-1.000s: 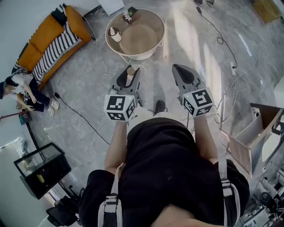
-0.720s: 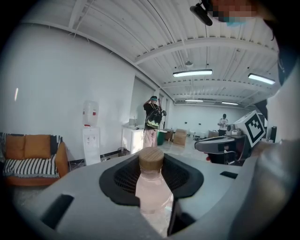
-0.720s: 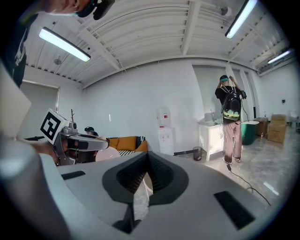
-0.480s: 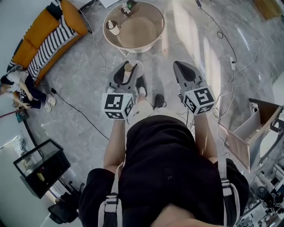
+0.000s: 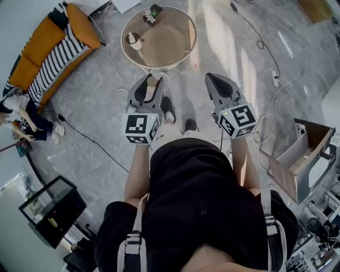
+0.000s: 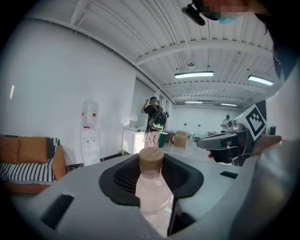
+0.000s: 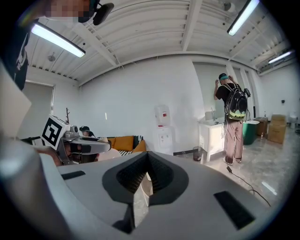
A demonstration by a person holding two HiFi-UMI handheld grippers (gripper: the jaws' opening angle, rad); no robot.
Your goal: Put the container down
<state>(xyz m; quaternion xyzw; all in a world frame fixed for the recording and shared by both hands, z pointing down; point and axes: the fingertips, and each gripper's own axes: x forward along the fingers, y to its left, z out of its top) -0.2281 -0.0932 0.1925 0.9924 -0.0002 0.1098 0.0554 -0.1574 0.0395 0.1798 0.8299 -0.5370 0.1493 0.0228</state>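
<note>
The container is a clear pinkish bottle [image 6: 151,190] with a round wooden cap [image 5: 152,81]. It stands upright between the jaws of my left gripper [image 5: 149,86], which is shut on its neck. In the left gripper view the left gripper [image 6: 151,165] rings the bottle just below the cap. My right gripper [image 5: 214,83] is held level beside it, above the floor. Its jaws meet in the right gripper view with nothing between them, so the right gripper [image 7: 146,159] is shut. Ahead of both stands a round table [image 5: 126,51].
A white cup [image 5: 134,41] and a small dark object [image 5: 155,11] sit on the round table. An orange sofa [image 5: 50,45] with a striped cover is at the left. Cables cross the marble floor [image 5: 95,90]. An open box [image 5: 300,156] is right, a black glass case [image 5: 50,210] lower left.
The person has stepped forward, and the floor and sofa have shifted in the head view. Both grippers keep their pose, and the bottle stays in the left one.
</note>
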